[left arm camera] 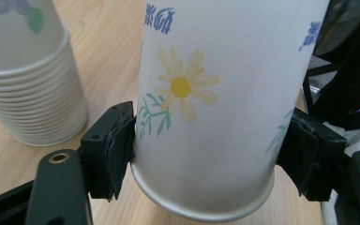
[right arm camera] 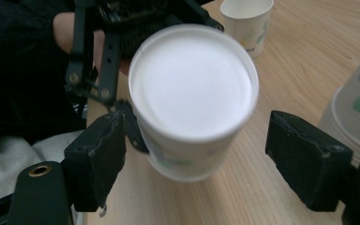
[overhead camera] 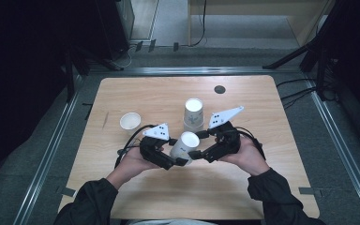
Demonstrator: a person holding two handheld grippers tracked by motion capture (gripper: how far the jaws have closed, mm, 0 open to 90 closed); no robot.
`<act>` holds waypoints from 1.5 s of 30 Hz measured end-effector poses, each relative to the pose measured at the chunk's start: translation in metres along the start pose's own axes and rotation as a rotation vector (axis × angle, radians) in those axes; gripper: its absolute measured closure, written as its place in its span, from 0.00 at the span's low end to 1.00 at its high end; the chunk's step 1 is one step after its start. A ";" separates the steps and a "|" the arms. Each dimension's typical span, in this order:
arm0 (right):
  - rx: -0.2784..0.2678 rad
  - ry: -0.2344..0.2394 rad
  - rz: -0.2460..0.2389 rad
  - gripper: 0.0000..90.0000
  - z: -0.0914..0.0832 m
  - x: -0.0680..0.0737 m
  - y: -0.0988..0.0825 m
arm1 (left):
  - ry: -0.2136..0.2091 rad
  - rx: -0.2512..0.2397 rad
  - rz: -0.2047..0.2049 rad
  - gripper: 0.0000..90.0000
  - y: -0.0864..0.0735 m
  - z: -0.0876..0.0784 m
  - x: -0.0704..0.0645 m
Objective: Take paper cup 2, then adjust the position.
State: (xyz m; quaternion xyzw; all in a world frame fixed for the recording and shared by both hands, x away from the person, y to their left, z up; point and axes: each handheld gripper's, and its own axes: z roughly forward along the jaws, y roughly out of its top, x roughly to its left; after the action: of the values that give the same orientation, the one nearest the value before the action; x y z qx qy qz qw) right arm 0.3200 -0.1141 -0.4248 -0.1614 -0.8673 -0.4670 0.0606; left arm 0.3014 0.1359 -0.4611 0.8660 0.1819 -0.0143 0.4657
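Cup [overhead camera: 183, 146] hung upside down between the left gripper's [overhead camera: 178, 151] clenched pads, lifted off the stack [overhead camera: 193, 115] beyond, while the right gripper [overhead camera: 198, 145] stood released around its base, seemingly after handing it over

held cup [left arm camera: 206, 108]: white paper with a printed yellow daisy, green leaf sprigs and small blue lettering; plain white base [right arm camera: 192, 79]
cup stack [left arm camera: 28, 84]: white, with a pale blue flower and a green leaf in soft focus; its top cup shows a plain white base [overhead camera: 193, 105]
single cup [overhead camera: 130, 121]: white, cream inside, faint green and yellow print on its side [right arm camera: 246, 28]
bench [overhead camera: 159, 96]: light wood grain, with one dark round spot [overhead camera: 220, 89] near the far edge
left gripper [overhead camera: 168, 157]: black, with a grey three-cornered plate bearing dark dots; dark pads [left arm camera: 117, 154]
right gripper [overhead camera: 198, 147]: black, with a pale grey dotted plate
sleeves [overhead camera: 281, 201]: dark green-black
floor [overhead camera: 337, 154]: grey carpet
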 end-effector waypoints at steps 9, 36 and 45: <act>0.070 -0.013 -0.073 0.26 0.006 0.002 -0.015 | 0.054 0.049 0.037 0.29 0.001 -0.023 -0.001; 0.088 -0.022 -0.100 0.26 0.026 -0.003 -0.029 | 0.049 0.362 0.108 0.29 0.000 -0.008 0.004; 0.077 -0.007 -0.120 0.25 0.029 -0.001 -0.027 | 0.033 0.407 0.125 0.29 0.002 0.005 -0.001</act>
State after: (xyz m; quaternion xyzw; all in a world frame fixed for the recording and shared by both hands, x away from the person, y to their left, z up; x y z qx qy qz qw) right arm 0.3127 -0.1040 -0.4627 -0.1081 -0.8930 -0.4354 0.0355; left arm 0.3021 0.1304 -0.4620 0.9518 0.1290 -0.0078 0.2781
